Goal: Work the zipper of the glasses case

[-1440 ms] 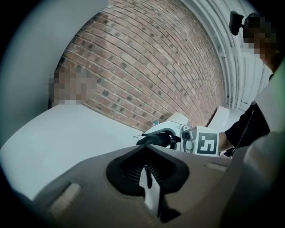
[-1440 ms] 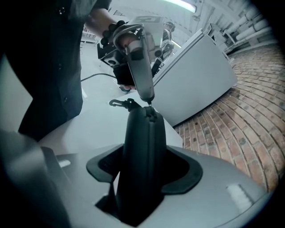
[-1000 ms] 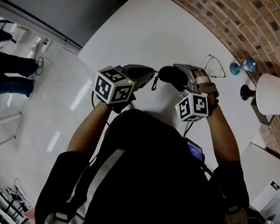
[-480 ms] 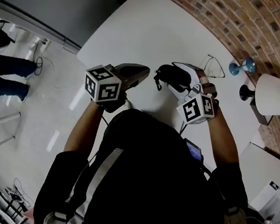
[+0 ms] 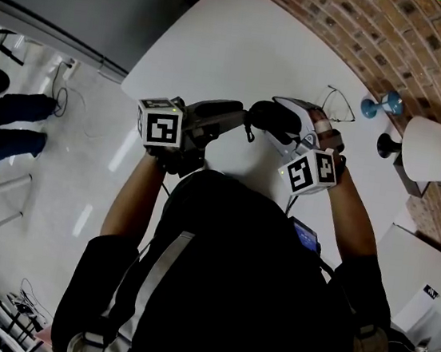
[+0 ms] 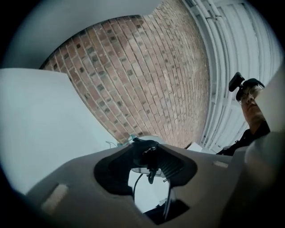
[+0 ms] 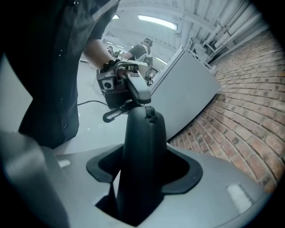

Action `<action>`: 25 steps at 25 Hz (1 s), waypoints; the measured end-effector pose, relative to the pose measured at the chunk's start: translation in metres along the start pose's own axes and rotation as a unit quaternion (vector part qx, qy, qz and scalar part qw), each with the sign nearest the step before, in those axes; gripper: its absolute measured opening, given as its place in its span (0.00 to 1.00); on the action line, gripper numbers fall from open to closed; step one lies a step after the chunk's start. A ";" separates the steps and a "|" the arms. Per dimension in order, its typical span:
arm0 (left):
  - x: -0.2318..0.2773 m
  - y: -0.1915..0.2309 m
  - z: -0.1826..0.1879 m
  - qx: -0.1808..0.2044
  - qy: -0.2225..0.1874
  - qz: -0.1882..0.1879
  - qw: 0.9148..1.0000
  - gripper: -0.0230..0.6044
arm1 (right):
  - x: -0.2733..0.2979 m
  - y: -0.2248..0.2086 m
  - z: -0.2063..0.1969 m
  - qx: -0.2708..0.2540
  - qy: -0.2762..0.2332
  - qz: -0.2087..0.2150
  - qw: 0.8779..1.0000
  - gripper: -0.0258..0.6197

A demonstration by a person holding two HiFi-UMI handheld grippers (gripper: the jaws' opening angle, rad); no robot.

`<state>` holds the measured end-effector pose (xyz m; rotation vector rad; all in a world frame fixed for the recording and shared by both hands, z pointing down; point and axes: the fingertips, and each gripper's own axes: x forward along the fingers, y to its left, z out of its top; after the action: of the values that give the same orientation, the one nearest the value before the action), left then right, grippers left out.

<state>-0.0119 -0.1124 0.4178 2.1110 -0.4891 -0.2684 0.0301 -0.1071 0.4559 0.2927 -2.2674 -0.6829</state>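
We clamp our right gripper [image 5: 291, 132] around the black glasses case [image 7: 140, 160], holding it above the white table [image 5: 222, 42] to brace it. Our left gripper [image 5: 230, 118] meets its end, jaws opening around the zipper pull [image 6: 151, 173] without pinching it. Beyond, spectacles [image 5: 339, 105] lie near the brick wall.

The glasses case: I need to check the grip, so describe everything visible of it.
The glasses case is black, smooth, rounded and hard-looking. It is held above the white table, clamped by the right gripper. Its zipper end, with a dangling pull, sits between the opening jaws of the left gripper.
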 end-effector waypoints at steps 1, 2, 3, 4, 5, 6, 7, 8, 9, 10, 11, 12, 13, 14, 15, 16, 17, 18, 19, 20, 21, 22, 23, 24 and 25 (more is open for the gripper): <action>0.003 0.000 -0.002 -0.011 0.004 -0.003 1.000 0.31 | 0.000 0.000 0.000 -0.004 0.000 -0.003 1.000 0.45; 0.006 -0.001 -0.004 -0.021 0.006 -0.010 1.000 0.31 | 0.000 0.000 0.000 -0.008 0.000 -0.005 1.000 0.45; 0.009 -0.004 -0.005 -0.031 0.007 -0.018 0.999 0.31 | 0.000 0.000 0.000 -0.012 0.002 -0.006 1.000 0.45; 0.011 -0.007 -0.006 -0.040 0.007 -0.024 0.999 0.31 | 0.000 0.000 -0.001 -0.015 0.003 -0.007 1.000 0.45; 0.011 -0.008 -0.006 -0.046 0.010 -0.025 0.999 0.29 | 0.001 0.000 -0.001 -0.017 0.005 -0.007 1.000 0.45; 0.011 -0.008 -0.008 -0.047 0.014 -0.022 0.999 0.28 | 0.001 0.001 -0.002 -0.020 0.008 -0.007 1.000 0.45; 0.011 -0.007 -0.009 -0.044 0.021 -0.017 0.999 0.27 | 0.002 0.002 -0.004 -0.025 0.012 -0.008 1.000 0.45; 0.010 -0.005 -0.011 -0.037 0.027 -0.010 0.999 0.25 | 0.002 0.003 -0.006 -0.029 0.017 -0.009 0.999 0.45; 0.009 -0.003 -0.012 -0.029 0.032 -0.003 0.999 0.23 | 0.003 0.003 -0.009 -0.033 0.022 -0.010 0.999 0.45; 0.009 -0.002 -0.013 -0.022 0.033 0.002 0.999 0.18 | 0.003 0.003 -0.011 -0.032 0.027 -0.012 0.999 0.45; 0.009 -0.003 -0.013 -0.020 0.031 0.000 0.999 0.09 | 0.004 0.003 -0.013 -0.029 0.029 -0.013 0.999 0.45; 0.009 -0.004 -0.012 -0.021 0.028 -0.004 0.999 0.06 | 0.004 0.003 -0.014 -0.023 0.029 -0.013 0.999 0.45; 0.010 -0.006 -0.012 -0.022 0.027 -0.005 0.999 0.06 | 0.004 0.002 -0.015 -0.019 0.028 -0.012 0.999 0.45; 0.010 -0.006 -0.011 -0.022 0.026 -0.002 0.999 0.06 | 0.004 0.002 -0.014 -0.016 0.027 -0.011 0.999 0.45; 0.010 -0.006 -0.009 -0.018 0.025 0.002 1.000 0.06 | 0.004 0.002 -0.014 -0.016 0.026 -0.010 1.000 0.45; 0.010 -0.006 -0.008 -0.012 0.025 0.007 1.000 0.06 | 0.004 0.002 -0.014 -0.015 0.025 -0.010 1.000 0.45; 0.009 -0.006 -0.007 -0.007 0.026 0.009 1.000 0.06 | 0.004 0.001 -0.013 -0.015 0.024 -0.012 1.000 0.45; 0.009 -0.005 -0.007 -0.002 0.028 0.010 1.000 0.06 | 0.004 0.000 -0.013 -0.016 0.024 -0.014 0.999 0.45; 0.008 -0.005 -0.007 0.005 0.032 0.015 0.999 0.06 | 0.004 0.000 -0.013 -0.017 0.025 -0.016 0.999 0.45; 0.008 -0.004 -0.008 0.012 0.040 0.022 0.999 0.06 | 0.004 0.000 -0.014 -0.019 0.025 -0.017 0.999 0.45; 0.008 -0.003 -0.010 0.020 0.050 0.029 0.998 0.06 | 0.005 0.000 -0.014 -0.022 0.026 -0.017 0.999 0.45; 0.007 -0.002 -0.011 0.028 0.060 0.035 0.997 0.06 | 0.006 0.001 -0.015 -0.024 0.028 -0.017 0.999 0.45; 0.007 -0.001 -0.013 0.034 0.068 0.039 0.996 0.06 | 0.006 0.002 -0.015 -0.026 0.029 -0.016 0.999 0.45; 0.006 -0.001 -0.013 0.038 0.072 0.040 0.996 0.06 | 0.007 0.003 -0.015 -0.027 0.031 -0.015 0.999 0.45; 0.006 -0.001 -0.012 0.039 0.072 0.039 0.996 0.06 | 0.008 0.003 -0.015 -0.027 0.033 -0.015 0.999 0.45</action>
<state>-0.0022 -0.1057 0.4239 2.1636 -0.5020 -0.0533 0.0351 -0.1131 0.4710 0.3196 -2.1829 -0.7381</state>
